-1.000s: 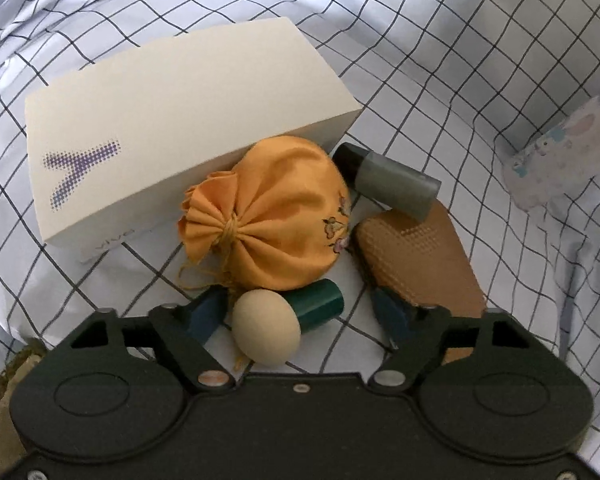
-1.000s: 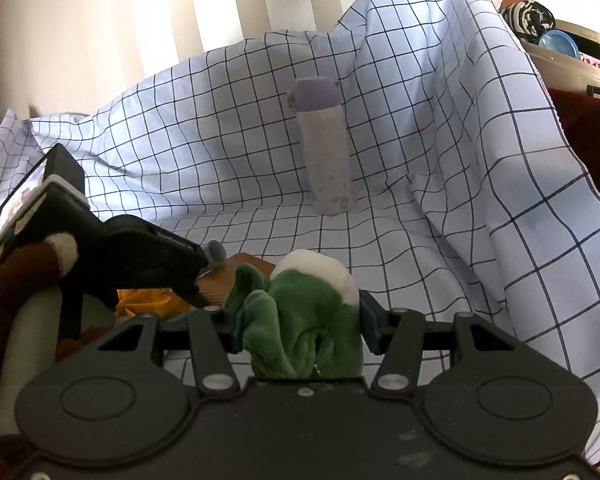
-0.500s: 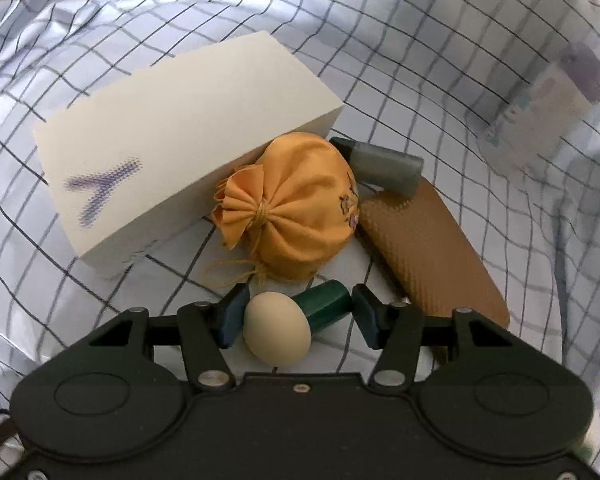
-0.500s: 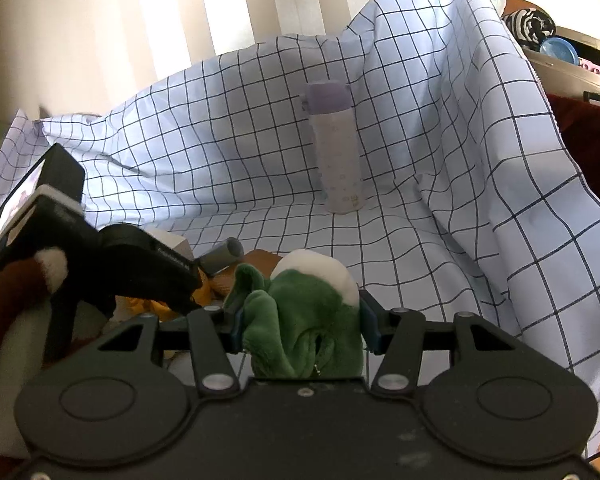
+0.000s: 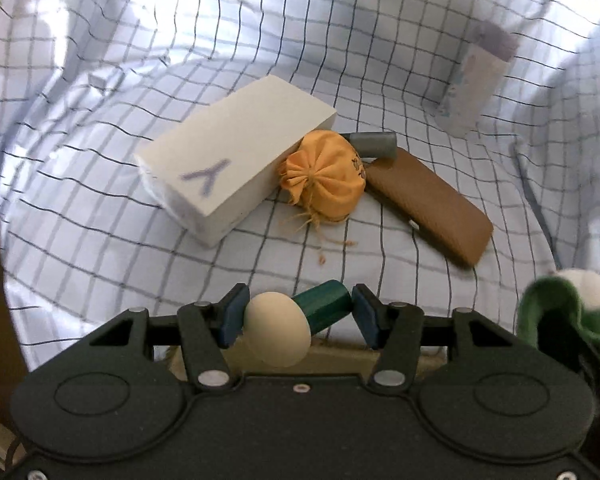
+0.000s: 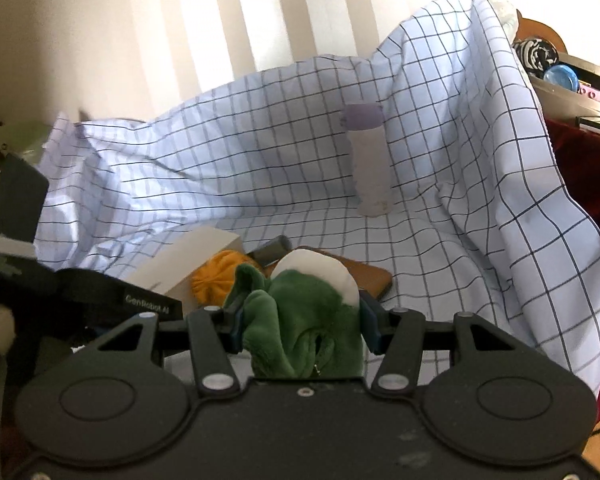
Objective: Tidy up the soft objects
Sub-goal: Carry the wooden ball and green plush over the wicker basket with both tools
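Cream-and-green mushroom toy (image 5: 296, 320) pinched in my L gripper (image 5: 298, 314), above checked cloth (image 5: 100, 240). My R gripper (image 6: 300, 320) clamps green plush (image 6: 304, 320). Orange pouch (image 5: 326, 178) beside white box (image 5: 228, 164).

I am working in a home, by the look of it a lived-in room. A checked cloth (image 6: 260, 168) is draped loosely over the furniture in front of me, rising at the back and on the right. Behind it hang pale curtains (image 6: 260, 12) with daylight coming through. To my right a wooden shelf (image 6: 572, 96) holds household clutter, among it a blue lid (image 6: 561, 77) and a black-and-white patterned bundle (image 6: 536, 53).
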A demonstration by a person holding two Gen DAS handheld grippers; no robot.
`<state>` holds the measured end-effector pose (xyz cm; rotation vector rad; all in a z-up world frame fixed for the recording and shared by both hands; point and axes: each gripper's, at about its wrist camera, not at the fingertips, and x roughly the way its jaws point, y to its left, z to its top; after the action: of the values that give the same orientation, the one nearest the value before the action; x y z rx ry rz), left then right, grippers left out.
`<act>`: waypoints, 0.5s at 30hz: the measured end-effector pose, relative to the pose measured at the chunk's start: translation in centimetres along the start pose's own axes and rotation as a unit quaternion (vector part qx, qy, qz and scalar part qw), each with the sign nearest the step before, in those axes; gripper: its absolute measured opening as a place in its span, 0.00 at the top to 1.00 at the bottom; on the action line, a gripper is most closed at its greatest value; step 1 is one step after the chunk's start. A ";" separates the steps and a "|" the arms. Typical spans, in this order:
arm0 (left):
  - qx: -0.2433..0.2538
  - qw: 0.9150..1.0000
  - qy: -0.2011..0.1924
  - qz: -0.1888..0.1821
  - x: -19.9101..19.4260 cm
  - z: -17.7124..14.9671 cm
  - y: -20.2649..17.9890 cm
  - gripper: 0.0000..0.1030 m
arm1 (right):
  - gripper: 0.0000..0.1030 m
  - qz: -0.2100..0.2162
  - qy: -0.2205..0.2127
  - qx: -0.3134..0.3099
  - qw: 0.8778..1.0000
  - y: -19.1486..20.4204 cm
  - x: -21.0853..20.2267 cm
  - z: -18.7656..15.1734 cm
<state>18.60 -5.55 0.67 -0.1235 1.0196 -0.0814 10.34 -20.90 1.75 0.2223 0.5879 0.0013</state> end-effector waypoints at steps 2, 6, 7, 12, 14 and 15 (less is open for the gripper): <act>0.009 1.000 -0.011 -0.002 -1.4 -1.0 0.3 0.48 | 0.49 0.008 0.000 0.000 1.000 0.3 -1.1 -0.4; 0.022 0.999 -0.027 -0.004 -3.9 -3.2 0.9 0.48 | 0.49 0.020 0.001 0.004 1.000 0.9 -3.4 -1.4; 0.025 0.999 -0.030 -0.006 -4.5 -3.7 1.1 0.48 | 0.49 0.024 0.002 0.005 1.000 1.1 -3.9 -1.6; 0.026 0.999 -0.036 -0.012 -6.5 -6.4 2.2 0.48 | 0.49 0.037 0.004 0.019 0.999 1.6 -6.5 -3.0; 0.027 0.999 -0.037 -0.013 -6.9 -7.3 2.4 0.48 | 0.49 0.039 0.003 0.025 0.999 1.7 -7.4 -3.4; 0.028 0.999 -0.038 -0.015 -7.2 -7.8 2.4 0.48 | 0.49 0.040 0.002 0.029 0.999 1.7 -7.9 -3.6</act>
<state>8.19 -2.77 2.37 -0.0907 0.9397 -0.1314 1.92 -18.98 3.52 0.3025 0.5830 0.0615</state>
